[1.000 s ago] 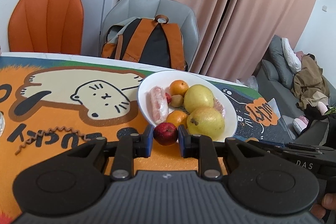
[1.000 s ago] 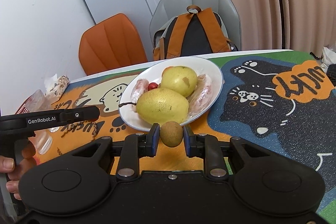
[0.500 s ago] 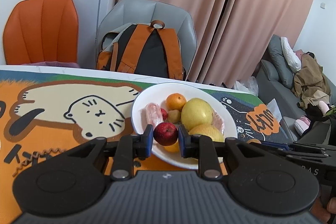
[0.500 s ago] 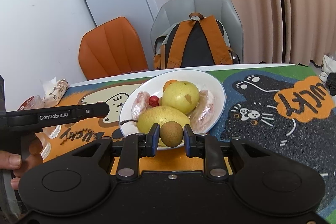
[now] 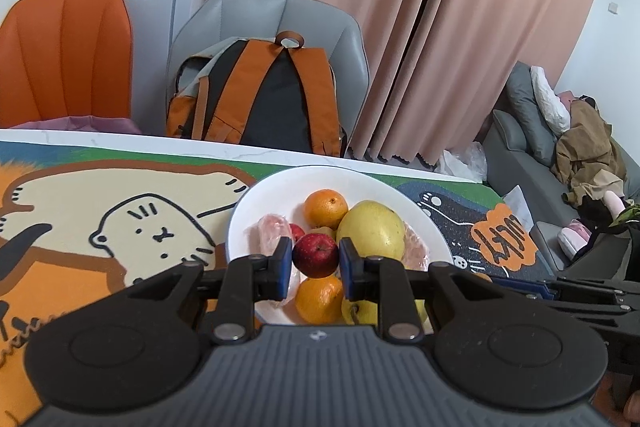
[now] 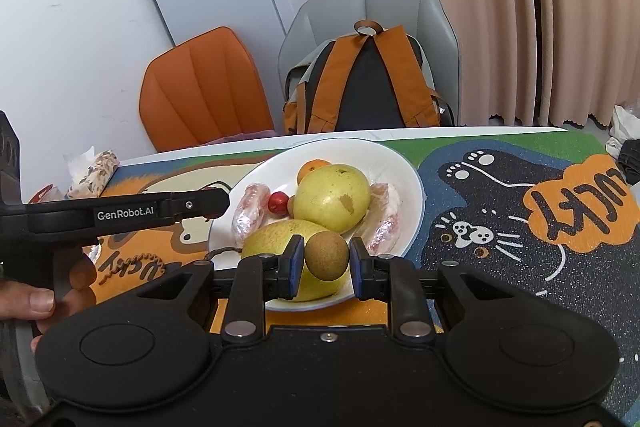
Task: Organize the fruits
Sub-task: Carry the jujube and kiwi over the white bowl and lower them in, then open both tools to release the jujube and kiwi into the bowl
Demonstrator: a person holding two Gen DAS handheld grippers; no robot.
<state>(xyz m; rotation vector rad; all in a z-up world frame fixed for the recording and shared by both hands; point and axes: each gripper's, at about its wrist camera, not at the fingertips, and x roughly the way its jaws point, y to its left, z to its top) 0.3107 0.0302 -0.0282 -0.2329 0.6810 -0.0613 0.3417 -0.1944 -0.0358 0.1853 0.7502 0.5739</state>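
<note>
My left gripper (image 5: 315,261) is shut on a small red apple (image 5: 316,254) and holds it over the near side of the white fruit plate (image 5: 276,191). The plate carries two oranges (image 5: 325,207), two big yellow pears (image 5: 372,229), a small red fruit and wrapped pink pieces (image 5: 273,233). My right gripper (image 6: 325,265) is shut on a brown kiwi (image 6: 326,255), held over the plate's near rim (image 6: 414,187) in front of a yellow pear (image 6: 333,195). The left gripper also shows in the right wrist view (image 6: 216,202), reaching in from the left.
The plate sits on a cartoon cat mat (image 6: 520,211) covering the table. Snack packets (image 6: 94,169) lie at the far left. Behind the table stand an orange chair (image 5: 66,55) and a grey chair with an orange backpack (image 5: 260,95). A sofa (image 5: 532,147) is at the right.
Both grippers have risen and moved forward from the near edge to over the plate, each still holding its fruit.
</note>
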